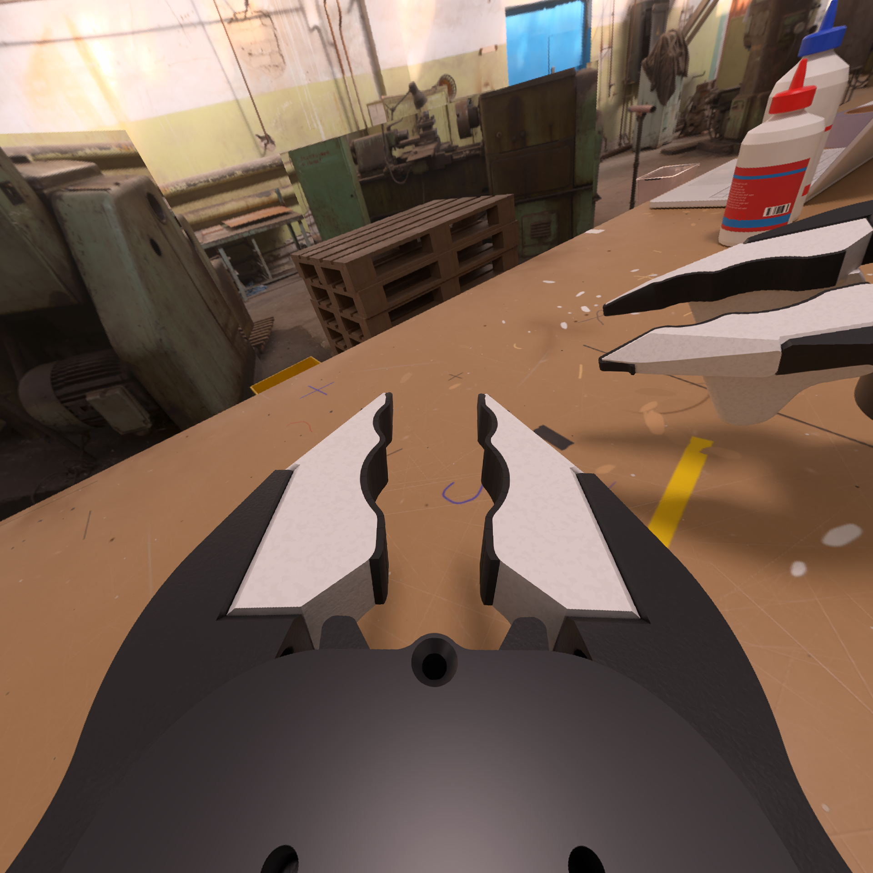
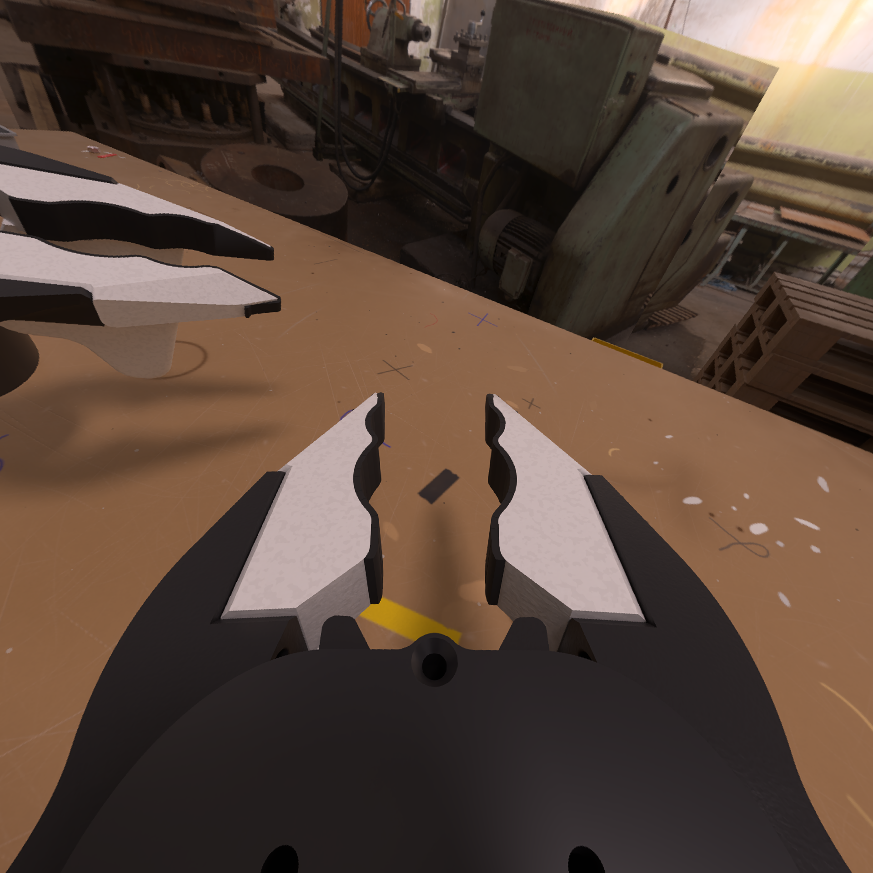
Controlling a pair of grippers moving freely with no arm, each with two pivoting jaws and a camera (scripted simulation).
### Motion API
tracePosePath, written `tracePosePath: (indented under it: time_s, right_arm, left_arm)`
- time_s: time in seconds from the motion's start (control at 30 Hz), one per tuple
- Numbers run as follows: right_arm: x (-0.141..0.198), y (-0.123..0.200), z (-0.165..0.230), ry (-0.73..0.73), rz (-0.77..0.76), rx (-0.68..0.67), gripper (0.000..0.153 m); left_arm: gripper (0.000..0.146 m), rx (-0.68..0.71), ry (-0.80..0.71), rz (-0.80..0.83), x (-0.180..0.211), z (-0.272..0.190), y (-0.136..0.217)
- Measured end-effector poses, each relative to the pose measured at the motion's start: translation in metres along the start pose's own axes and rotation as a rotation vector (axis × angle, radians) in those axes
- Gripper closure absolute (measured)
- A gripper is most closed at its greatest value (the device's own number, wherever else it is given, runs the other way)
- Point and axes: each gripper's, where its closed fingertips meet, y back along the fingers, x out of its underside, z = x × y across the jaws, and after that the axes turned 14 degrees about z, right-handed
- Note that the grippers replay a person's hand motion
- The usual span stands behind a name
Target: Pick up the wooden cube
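No wooden cube shows in either view. My left gripper is open and empty, its jaws apart over the brown tabletop. My right gripper is also open and empty over the same tabletop. Each gripper shows in the other's view: the right one comes in from the right edge, the left one from the left edge. Both are seen from the side there, with a gap between the fingers. They point toward roughly the same patch of table.
Two white glue bottles, one red-capped and one blue-capped, stand at the far right beside an open laptop. A yellow tape strip and a small black tape piece lie flat. The table's far edge drops to the workshop floor.
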Motion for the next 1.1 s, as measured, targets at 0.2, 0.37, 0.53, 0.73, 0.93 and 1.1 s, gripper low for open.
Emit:
tracePosePath:
  time_s: [0.2, 0.37, 0.53, 0.73, 0.93, 1.1]
  right_arm:
    - [-0.006, 0.004, 0.006, 0.001, -0.018, -0.043, 0.108]
    - [-0.012, 0.01, 0.011, 0.012, -0.038, -0.068, 0.108]
    - [-0.018, 0.013, 0.02, -0.006, -0.05, -0.111, 0.107]
    - [-0.02, 0.014, 0.028, 0.013, -0.051, -0.122, 0.108]
    - [-0.016, 0.015, 0.03, 0.0, -0.041, -0.133, 0.109]
    - [-0.018, 0.018, 0.028, -0.016, -0.056, -0.134, 0.109]
  left_arm:
    - [0.098, 0.001, 0.023, 0.044, 0.002, -0.001, 0.015]
    - [0.079, -0.098, -0.006, -0.032, -0.017, 0.012, 0.073]
    - [0.072, -0.133, 0.035, -0.032, -0.018, 0.035, 0.147]
    - [0.074, -0.121, 0.154, -0.003, -0.01, 0.079, 0.204]
    - [0.075, -0.178, 0.19, 0.109, 0.023, 0.112, 0.219]
    - [0.084, -0.168, 0.158, 0.255, 0.056, 0.126, 0.22]
